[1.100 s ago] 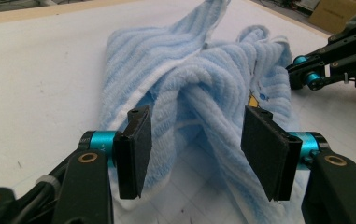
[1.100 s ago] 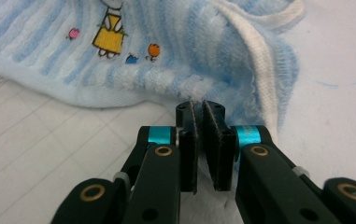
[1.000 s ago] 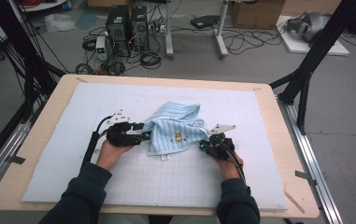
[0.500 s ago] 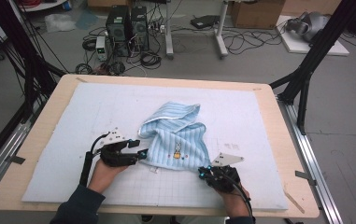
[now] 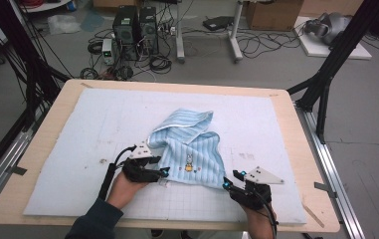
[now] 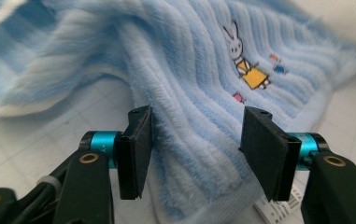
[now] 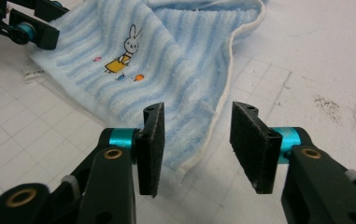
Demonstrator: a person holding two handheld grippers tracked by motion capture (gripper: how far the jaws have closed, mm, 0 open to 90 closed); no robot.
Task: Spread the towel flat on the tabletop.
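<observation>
**letting go of the near corner of the blue towel**

my right gripper [image 7: 196, 144] is standing with its 2 jaws apart, having just been opening, and the near right corner of the towel [image 7: 175, 60] is lying loose between and just ahead of them, with neither pad pressing on it. that corner is resting flat on the white mat [image 7: 306, 56], which i judge is why i am releasing it here: the near edge is being laid out towards me so the cloth can spread.

my left gripper [image 6: 194, 140] is holding its jaws at a middling width with the towel's striped pile bunched between them. the left pad looks to be touching the cloth, the right pad stands a little clear, so i am reading it as not clamped, though the cloth may be resting on the lower edge.

in the high view the towel [image 5: 192, 149] is lying near the middle of the mat, its far part folded over and rumpled, its near part with the rabbit picture [image 5: 189, 164] flat and facing up. my left hand [image 5: 127, 186] is lying low at the near left corner, its gripper [image 5: 159, 173] pointing right along the table. my right hand [image 5: 256, 214] is sitting nearer the table's edge, its gripper [image 5: 229, 183] pointing up and left at the near right corner.
</observation>
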